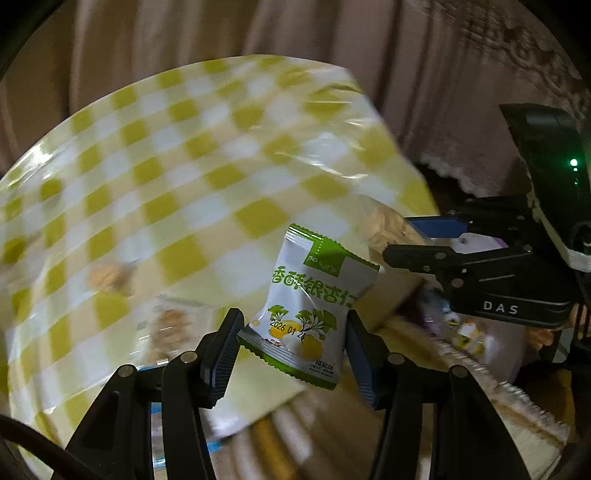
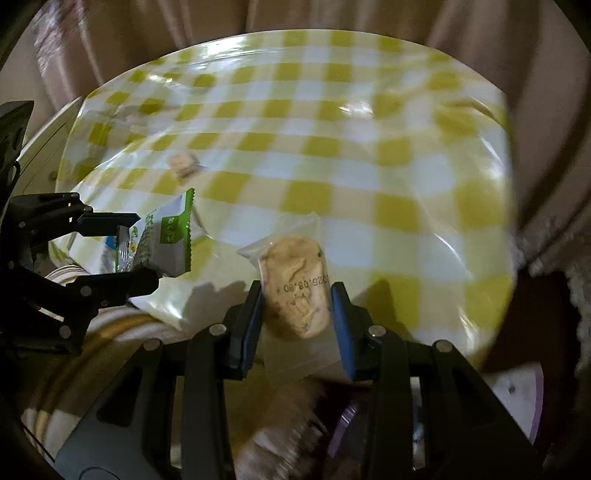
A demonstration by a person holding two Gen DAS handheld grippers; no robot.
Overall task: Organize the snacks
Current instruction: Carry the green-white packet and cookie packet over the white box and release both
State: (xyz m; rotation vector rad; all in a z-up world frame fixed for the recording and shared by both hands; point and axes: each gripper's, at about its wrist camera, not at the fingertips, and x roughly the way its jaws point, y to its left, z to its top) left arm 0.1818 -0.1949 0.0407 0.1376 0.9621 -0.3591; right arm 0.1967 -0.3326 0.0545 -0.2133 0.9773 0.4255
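Both views are dim and warm-toned, with black fisheye vignetting at the corners and strong curving toward the edges. The checked tablecloth smears with motion blur and carries white streaks of glare along its wrinkles. Held close, the green snack packet and the clear-wrapped biscuit stay sharp, their print readable. The curtain behind is soft. Dark shadows fall on the cloth beside the right gripper fingers.
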